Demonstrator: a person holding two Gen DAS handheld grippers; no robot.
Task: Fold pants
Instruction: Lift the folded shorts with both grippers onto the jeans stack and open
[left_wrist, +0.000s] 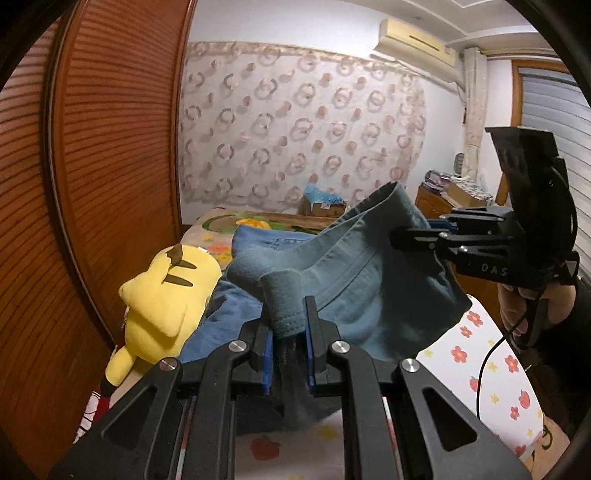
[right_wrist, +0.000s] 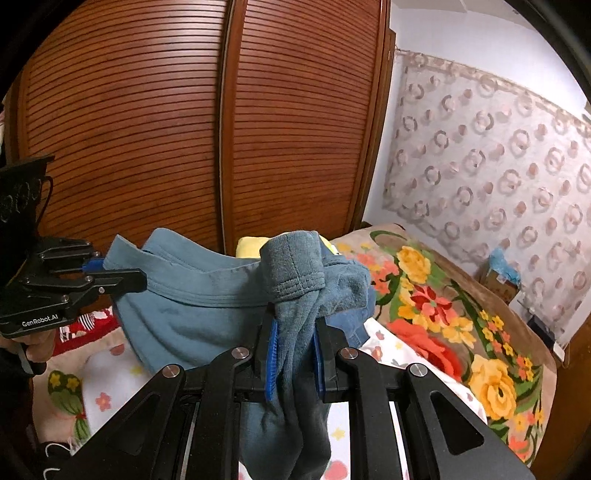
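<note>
The teal-blue pants hang in the air above the bed, stretched between my two grippers. My left gripper is shut on a bunched fold of the pants near its edge. In the left wrist view my right gripper clamps the waistband at the right. In the right wrist view my right gripper is shut on a bunched hem of the pants, and my left gripper grips the waistband at the left. The rest of the cloth droops below the jaws.
A yellow plush toy lies on the bed beside blue jeans. A floral blanket covers the bed. A slatted wooden wardrobe stands close behind. A cardboard box sits at the bed's far end.
</note>
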